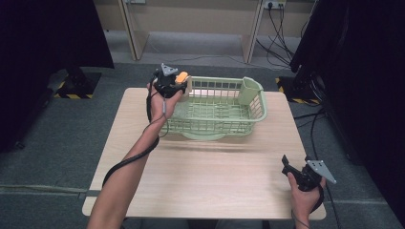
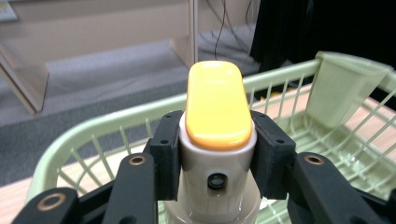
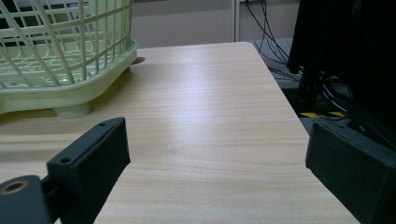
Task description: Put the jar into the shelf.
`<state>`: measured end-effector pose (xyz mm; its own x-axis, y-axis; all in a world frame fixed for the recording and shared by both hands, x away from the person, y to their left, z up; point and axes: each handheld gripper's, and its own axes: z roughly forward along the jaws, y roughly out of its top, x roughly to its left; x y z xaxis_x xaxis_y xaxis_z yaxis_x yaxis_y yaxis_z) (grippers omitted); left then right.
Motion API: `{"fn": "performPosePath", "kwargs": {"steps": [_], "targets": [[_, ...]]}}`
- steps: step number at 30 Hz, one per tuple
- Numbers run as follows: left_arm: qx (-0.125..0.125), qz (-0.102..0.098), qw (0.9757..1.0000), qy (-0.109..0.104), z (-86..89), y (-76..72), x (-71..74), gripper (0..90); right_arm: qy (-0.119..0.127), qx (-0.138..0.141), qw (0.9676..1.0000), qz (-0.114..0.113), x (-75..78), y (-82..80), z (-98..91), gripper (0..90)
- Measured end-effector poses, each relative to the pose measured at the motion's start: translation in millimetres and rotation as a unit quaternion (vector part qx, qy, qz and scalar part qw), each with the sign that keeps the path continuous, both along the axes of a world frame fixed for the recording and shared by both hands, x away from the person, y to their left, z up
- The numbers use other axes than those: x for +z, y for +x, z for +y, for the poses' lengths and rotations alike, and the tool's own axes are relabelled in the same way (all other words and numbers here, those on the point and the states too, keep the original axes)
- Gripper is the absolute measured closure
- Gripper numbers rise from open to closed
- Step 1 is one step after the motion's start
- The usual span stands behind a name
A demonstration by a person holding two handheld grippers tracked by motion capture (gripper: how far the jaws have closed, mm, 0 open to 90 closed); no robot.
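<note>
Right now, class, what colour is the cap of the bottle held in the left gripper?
Orange-yellow cap on a beige bottle, clearest in the left gripper view.

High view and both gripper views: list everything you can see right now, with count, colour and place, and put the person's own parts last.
Basket: one, pale green plastic lattice, far half of the table, with a solid cup compartment at its far right corner.
Bottle: one, beige body with an orange-yellow cap, held over the basket's far left corner.
Table: one, light wood.
Cables: several, black, on the floor beyond the table at the right.
Left gripper: one, black, pads closed on the bottle below its cap.
Right gripper: one, black, jaws wide apart with nothing between them, over the table's near right corner.
Forearms: two, coming in from the bottom of the high view.
</note>
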<state>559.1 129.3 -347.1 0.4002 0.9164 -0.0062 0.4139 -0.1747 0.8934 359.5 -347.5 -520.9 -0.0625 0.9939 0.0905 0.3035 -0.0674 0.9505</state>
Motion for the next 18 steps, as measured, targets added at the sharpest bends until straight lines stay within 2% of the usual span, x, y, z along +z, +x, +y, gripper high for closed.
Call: {"fn": "performPosePath", "kwargs": {"steps": [4, 8, 18], "targets": [[0.001, 0.03, 0.9994, 0.018, -1.2, 7.4, -7.5, 57.9, 0.001, 0.0, 1.0, -0.001, 0.0, -0.1, 0.0, 6.5], [0.003, 0.048, 0.9985, 0.025, -2.8, 12.7, -12.4, 57.9, 0.001, 0.0, 1.0, -0.001, 0.0, -0.2, 0.1, 6.5], [0.005, 0.065, 0.9972, 0.035, -4.9, 20.8, -17.5, 57.8, 0.001, 0.0, 1.0, -0.001, 0.0, -0.1, -0.1, 6.5]]}}
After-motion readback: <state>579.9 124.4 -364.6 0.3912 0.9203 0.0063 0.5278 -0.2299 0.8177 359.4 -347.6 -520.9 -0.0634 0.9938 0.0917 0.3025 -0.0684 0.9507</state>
